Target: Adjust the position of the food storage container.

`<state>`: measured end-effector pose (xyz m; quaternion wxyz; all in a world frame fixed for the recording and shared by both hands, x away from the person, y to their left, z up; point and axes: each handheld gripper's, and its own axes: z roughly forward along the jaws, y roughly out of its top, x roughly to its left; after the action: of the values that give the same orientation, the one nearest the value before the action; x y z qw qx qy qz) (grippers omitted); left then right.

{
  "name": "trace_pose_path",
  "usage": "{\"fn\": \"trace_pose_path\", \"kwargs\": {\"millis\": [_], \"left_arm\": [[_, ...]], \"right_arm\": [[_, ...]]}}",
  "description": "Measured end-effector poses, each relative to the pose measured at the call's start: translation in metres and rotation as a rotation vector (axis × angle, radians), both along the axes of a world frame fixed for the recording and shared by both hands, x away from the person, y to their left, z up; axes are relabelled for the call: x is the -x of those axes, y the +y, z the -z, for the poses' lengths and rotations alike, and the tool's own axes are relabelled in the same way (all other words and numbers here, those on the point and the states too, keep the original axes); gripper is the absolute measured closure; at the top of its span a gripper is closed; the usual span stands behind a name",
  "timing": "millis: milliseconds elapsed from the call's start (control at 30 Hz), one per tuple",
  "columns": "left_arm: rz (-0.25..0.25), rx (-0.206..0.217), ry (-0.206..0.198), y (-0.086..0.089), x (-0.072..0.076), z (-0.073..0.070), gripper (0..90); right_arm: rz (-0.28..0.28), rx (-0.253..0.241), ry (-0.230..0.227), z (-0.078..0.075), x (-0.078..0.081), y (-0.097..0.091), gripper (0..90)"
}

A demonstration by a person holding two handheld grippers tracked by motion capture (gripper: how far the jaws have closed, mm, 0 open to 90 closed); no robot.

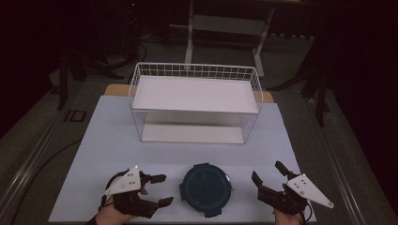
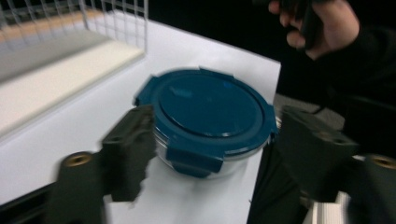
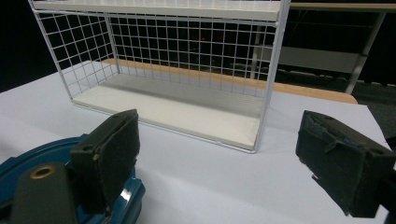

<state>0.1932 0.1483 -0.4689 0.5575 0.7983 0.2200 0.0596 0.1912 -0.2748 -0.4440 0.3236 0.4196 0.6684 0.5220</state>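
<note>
A round container with a dark blue clip-on lid (image 1: 205, 189) sits near the front edge of the white tabletop (image 1: 112, 140), between my two grippers. My left gripper (image 1: 163, 190) lies just left of it, jaws apart and pointing at it. In the left gripper view the container (image 2: 210, 105) stands just ahead of the gripper (image 2: 217, 126), and the pads are not pressing on it. My right gripper (image 1: 267, 171) rests to the container's right, open and empty. In the right gripper view its jaws (image 3: 219, 140) stand wide, with the blue lid (image 3: 28, 161) at lower left.
A white wire rack with a lower and an upper shelf (image 1: 195, 93) stands at the back of the table, its open side towards me; it also shows as rack (image 3: 177, 107) and rack (image 2: 70, 46). The hand holding the right gripper (image 2: 322, 28) appears beyond the container. Dark floor surrounds the table.
</note>
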Motion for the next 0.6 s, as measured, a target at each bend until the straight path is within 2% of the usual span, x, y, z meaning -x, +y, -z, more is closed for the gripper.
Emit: {"fn": "trace_pose_path", "kwargs": {"millis": [33,100,200,233,300,367,433,533,600], "left_arm": [[0.000,0.000,0.000,0.000,0.000,0.000,36.6],[0.038,-0.043,0.026,-0.009,-0.001,0.009,50.3],[0.057,-0.062,0.047,-0.013,-0.002,0.013,65.6],[0.064,-0.082,0.050,-0.016,-0.001,0.016,65.6],[0.081,-0.108,0.058,-0.021,0.000,0.020,77.0],[0.090,-0.138,0.067,-0.025,0.000,0.024,84.3],[0.089,-0.151,0.069,-0.027,0.001,0.026,88.6],[0.094,-0.200,0.094,-0.034,0.000,0.037,89.5],[0.084,-0.214,0.092,-0.034,-0.002,0.040,89.5]], "right_arm": [[0.000,-0.001,0.000,0.000,0.000,0.000,13.5],[-0.001,0.001,0.001,0.000,0.000,-0.001,13.6],[-0.003,0.002,0.004,0.001,0.000,-0.001,13.5],[-0.005,0.002,0.005,0.001,0.000,-0.001,13.6],[-0.008,-0.001,0.008,0.001,-0.001,-0.001,13.6],[-0.008,-0.002,0.009,0.001,-0.001,-0.001,13.6],[-0.009,-0.003,0.011,0.001,-0.001,-0.001,13.6],[-0.011,-0.003,0.013,0.001,-0.001,-0.001,13.6],[-0.011,-0.005,0.015,0.002,-0.001,-0.001,13.6]]}}
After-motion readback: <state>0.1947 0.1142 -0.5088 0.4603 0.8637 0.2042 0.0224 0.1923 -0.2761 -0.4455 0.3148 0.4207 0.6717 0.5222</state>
